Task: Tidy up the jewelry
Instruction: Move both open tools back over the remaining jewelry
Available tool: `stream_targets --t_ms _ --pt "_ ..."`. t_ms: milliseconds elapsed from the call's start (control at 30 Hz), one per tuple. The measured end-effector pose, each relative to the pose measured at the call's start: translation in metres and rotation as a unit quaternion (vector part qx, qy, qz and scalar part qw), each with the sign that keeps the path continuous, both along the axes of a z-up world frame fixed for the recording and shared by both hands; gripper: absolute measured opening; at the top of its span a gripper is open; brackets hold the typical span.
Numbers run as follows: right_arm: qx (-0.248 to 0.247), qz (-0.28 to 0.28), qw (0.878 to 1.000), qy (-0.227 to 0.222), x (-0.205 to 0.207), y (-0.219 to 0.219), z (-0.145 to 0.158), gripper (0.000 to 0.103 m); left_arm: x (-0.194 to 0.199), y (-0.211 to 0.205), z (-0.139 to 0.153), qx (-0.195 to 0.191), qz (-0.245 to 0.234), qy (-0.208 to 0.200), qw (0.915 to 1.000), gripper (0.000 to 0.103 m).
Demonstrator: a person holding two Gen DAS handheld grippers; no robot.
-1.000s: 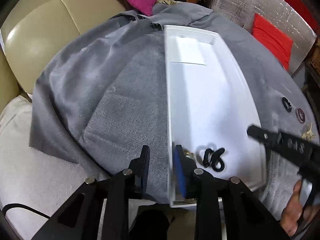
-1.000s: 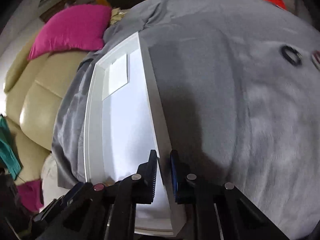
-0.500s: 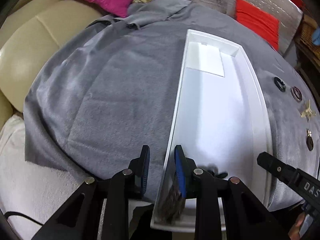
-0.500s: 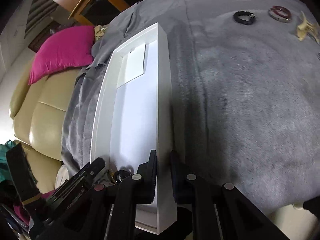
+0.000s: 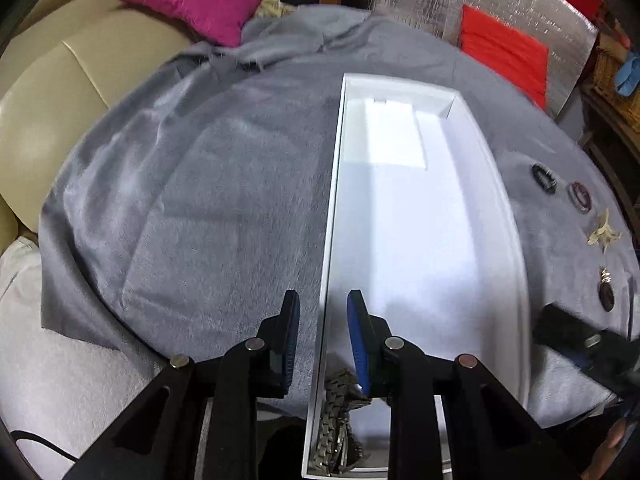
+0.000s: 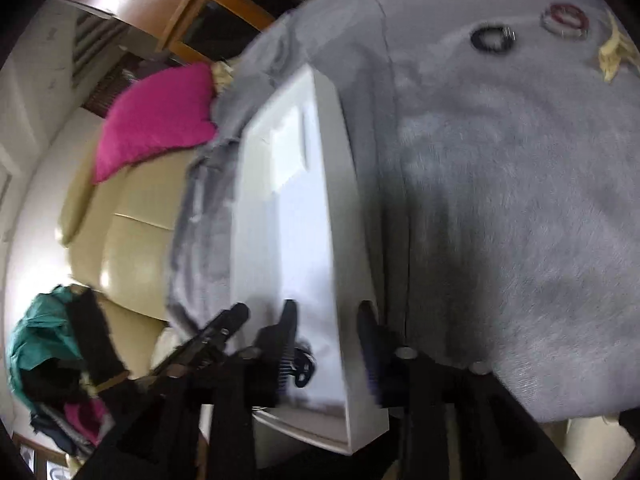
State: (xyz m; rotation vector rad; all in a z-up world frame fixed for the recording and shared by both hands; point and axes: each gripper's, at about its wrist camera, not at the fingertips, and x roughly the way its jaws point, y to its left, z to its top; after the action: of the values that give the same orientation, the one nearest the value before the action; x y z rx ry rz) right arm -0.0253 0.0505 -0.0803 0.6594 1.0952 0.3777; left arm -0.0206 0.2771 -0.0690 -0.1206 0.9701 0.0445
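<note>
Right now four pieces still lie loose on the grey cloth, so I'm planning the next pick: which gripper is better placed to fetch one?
Probably the right gripper: it straddles the white tray wall nearest the black ring. The left gripper straddles the opposite wall.

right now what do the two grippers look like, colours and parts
Both are matte black angular frames with round silver bolts at the joints. The left gripper has fingers lined with blue ribbed pads, and a black cable trails at its lower left. The right gripper looks alike, its blurred pads bluish.
</note>
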Motion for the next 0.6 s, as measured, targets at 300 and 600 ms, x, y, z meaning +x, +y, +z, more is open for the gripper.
stream_targets --t_ms 300,600 --pt "-0.046 -0.094 0.992 -0.069 -0.004 -0.149 0.038 0.042 -0.020 -0.050 0.056 0.017 -0.042 -0.150 0.9876 0.030" --pt "-0.029 -0.183 0.982 -0.026 0.004 -0.282 0.013 0.042 -0.016 -0.179 0.066 -0.007 -0.177 -0.156 0.9719 0.052"
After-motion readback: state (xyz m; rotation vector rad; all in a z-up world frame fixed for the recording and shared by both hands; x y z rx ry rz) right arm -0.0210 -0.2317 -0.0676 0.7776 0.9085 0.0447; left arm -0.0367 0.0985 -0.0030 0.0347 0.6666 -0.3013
